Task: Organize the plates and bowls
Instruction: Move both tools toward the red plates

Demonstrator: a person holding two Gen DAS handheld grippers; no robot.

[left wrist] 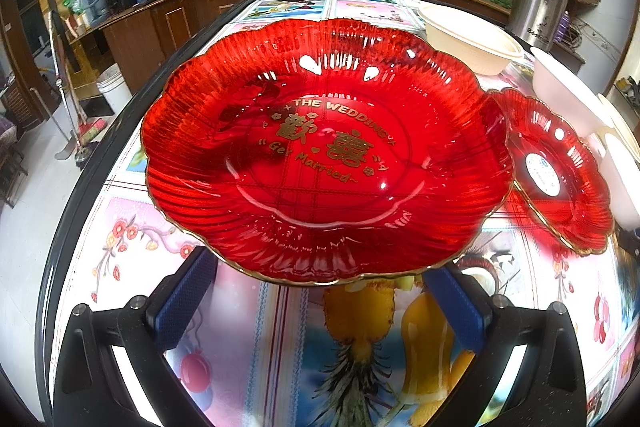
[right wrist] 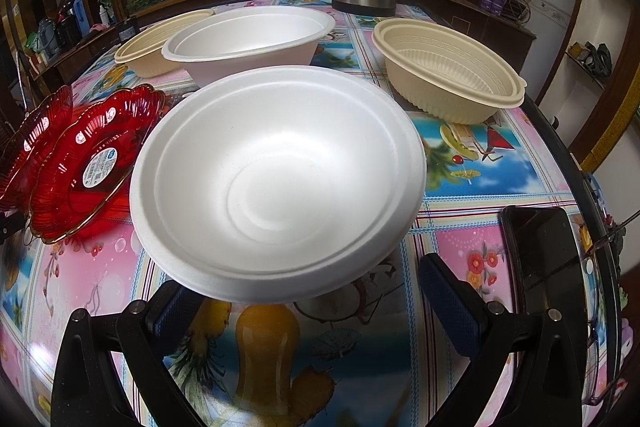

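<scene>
Two grippers face work, both spread wide and holding nothing. Your left gripper (left wrist: pixel 320 301) sits at the near rim of the large red plate (left wrist: pixel 326 151); the smaller red plate (left wrist: pixel 556 171) lies just right of it, leaning on the white bowls. Judging by this, slide one finger under the big plate's scalloped edge before closing, since the glossy rim may slip. Your right gripper (right wrist: pixel 312 291) waits likewise at the white foam bowl (right wrist: pixel 278 179), right of the red plates.
</scene>
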